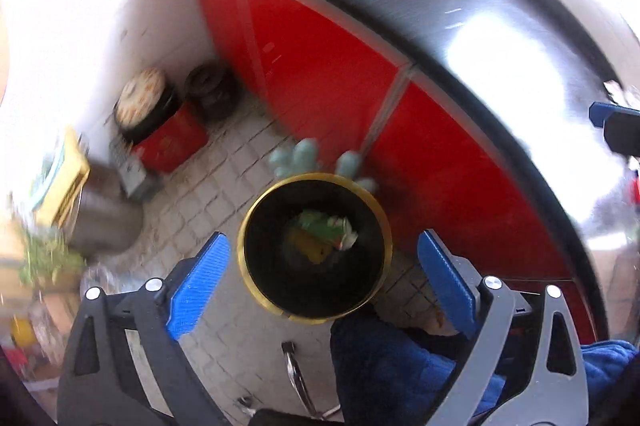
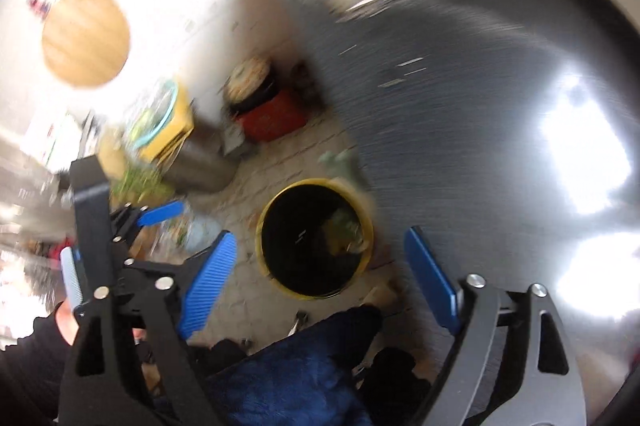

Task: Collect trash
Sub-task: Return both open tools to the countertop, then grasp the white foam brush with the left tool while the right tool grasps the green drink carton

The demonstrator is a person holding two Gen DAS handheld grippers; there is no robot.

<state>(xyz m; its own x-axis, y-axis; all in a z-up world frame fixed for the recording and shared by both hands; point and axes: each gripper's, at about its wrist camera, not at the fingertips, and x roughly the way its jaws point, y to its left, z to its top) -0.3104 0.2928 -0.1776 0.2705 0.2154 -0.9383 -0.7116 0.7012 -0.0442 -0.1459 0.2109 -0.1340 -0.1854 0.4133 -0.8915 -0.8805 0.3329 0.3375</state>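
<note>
We've got both grippers held over the floor, looking straight down into the bin (image 1: 315, 246), a black bucket with a yellow rim standing on the tiled floor (image 1: 224, 185) right beside the red cabinet doors (image 1: 320, 65). The left gripper (image 1: 324, 282) has its jaws spread wide with nothing between them, and the bin sits in the gap from that view. The right gripper (image 2: 320, 282) is the same story: jaws wide apart, holding nothing, bin (image 2: 316, 238) below. The trash (image 1: 324, 232) is already at the bottom of the bin, a crumpled green and white bit lying on something yellow. Everything's pretty blurry. The dark shiny bench (image 1: 460, 25) curves above the cabinets. Back by the wall there's a red box (image 1: 170, 141) with a round black thing on top. Some pale green object (image 1: 304, 155) pokes out behind the bin, can't tell what it is.
</note>
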